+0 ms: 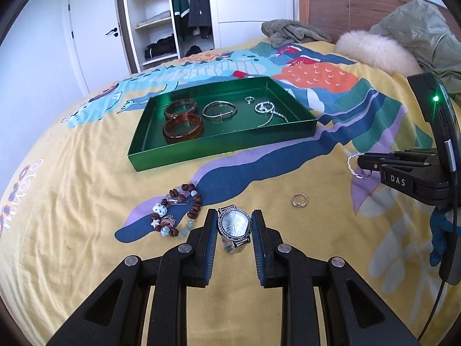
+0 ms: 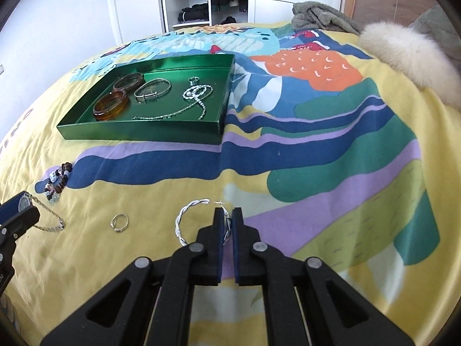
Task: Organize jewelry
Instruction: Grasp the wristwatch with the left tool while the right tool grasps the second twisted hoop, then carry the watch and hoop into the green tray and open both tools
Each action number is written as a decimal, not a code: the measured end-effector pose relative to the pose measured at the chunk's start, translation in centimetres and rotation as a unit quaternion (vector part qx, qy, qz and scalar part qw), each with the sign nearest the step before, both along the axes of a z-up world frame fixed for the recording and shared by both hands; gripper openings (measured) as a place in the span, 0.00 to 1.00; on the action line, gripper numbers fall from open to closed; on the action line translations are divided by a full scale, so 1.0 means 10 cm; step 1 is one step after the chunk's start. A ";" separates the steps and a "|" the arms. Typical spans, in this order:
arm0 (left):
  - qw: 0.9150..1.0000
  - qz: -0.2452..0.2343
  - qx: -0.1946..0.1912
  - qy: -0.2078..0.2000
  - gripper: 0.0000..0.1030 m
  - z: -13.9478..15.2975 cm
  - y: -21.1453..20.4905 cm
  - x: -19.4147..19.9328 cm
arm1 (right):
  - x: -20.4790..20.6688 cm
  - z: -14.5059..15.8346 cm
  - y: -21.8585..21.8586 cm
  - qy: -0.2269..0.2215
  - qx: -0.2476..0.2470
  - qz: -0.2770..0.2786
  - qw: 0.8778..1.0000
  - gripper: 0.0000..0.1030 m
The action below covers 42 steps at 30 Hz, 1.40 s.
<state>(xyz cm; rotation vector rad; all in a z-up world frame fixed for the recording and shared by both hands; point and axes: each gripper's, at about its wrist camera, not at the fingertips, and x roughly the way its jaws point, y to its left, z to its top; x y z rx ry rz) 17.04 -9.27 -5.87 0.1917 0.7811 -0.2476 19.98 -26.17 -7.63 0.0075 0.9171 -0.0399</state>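
Two grippers over bed (image 1: 72, 216). Left gripper (image 1: 234, 225): jaws pinching watch (image 1: 234, 225) by its case, strap hanging below. Right gripper (image 2: 228, 222): jaws pressed nearly together on twisted silver hoop (image 2: 187, 219), gripped at its right edge. Green tray (image 1: 219, 150) further back w/ two amber bangles (image 1: 183, 128), silver bangle (image 1: 219, 109), small ring, chain (image 1: 269, 112). Loose on bedspread: silver ring (image 1: 299, 200), beaded bracelet (image 1: 177, 213) nr left gripper.
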 end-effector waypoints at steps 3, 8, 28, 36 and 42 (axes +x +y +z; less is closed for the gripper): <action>1.000 -0.001 -0.003 -0.005 0.22 0.04 0.03 -0.07 | -0.08 0.04 -0.02 -0.003 0.001 -0.009 1.000 0.05; 1.000 -0.003 -0.004 -0.013 0.22 0.10 0.06 -0.17 | -0.24 0.15 -0.02 -0.018 0.004 -0.017 1.000 0.05; 0.998 0.018 -0.007 -0.054 0.22 0.49 0.21 0.50 | 0.22 0.64 0.28 -0.079 0.024 0.033 0.996 0.05; 0.999 0.015 -0.024 -0.020 0.22 0.49 0.07 1.49 | 1.16 0.75 0.36 -0.084 0.024 0.049 0.995 0.05; 1.000 0.004 -0.015 0.016 0.23 0.30 -0.18 2.12 | 1.94 0.54 0.34 -0.053 0.021 0.048 0.997 0.05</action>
